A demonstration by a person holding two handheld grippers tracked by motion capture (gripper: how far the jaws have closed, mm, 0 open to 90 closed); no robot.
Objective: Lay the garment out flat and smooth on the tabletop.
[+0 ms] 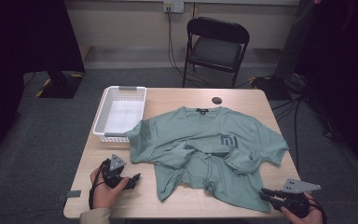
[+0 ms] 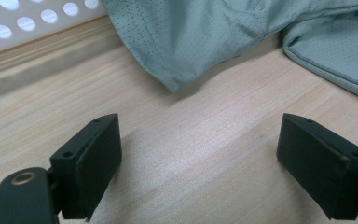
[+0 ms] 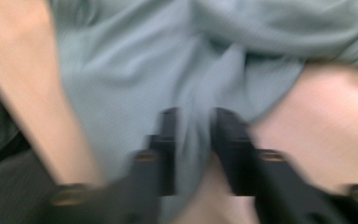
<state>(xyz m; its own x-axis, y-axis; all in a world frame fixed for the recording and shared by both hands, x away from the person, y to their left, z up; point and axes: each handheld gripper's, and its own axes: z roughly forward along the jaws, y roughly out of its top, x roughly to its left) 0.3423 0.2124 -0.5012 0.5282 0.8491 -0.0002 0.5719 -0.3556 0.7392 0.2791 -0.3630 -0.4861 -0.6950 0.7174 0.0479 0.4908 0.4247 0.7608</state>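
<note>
A grey-green T-shirt (image 1: 205, 144) lies face up and rumpled across the wooden table (image 1: 168, 95), its lower part bunched into folds. My left gripper (image 1: 134, 180) rests on the table left of the shirt, held by a hand. In the left gripper view it (image 2: 200, 158) stands wide open over bare wood, with the shirt's edge (image 2: 205, 37) a little ahead. My right gripper (image 1: 265, 194) is at the shirt's near right hem corner. The right gripper view is blurred; there the jaws (image 3: 195, 140) stand narrow with shirt fabric (image 3: 168, 60) pinched between them.
A white perforated basket (image 1: 103, 109) sits at the table's far left corner, its wall (image 2: 23, 18) just beyond my left gripper. A small dark round object (image 1: 216, 100) lies near the far edge. A black folding chair (image 1: 216, 44) stands behind the table.
</note>
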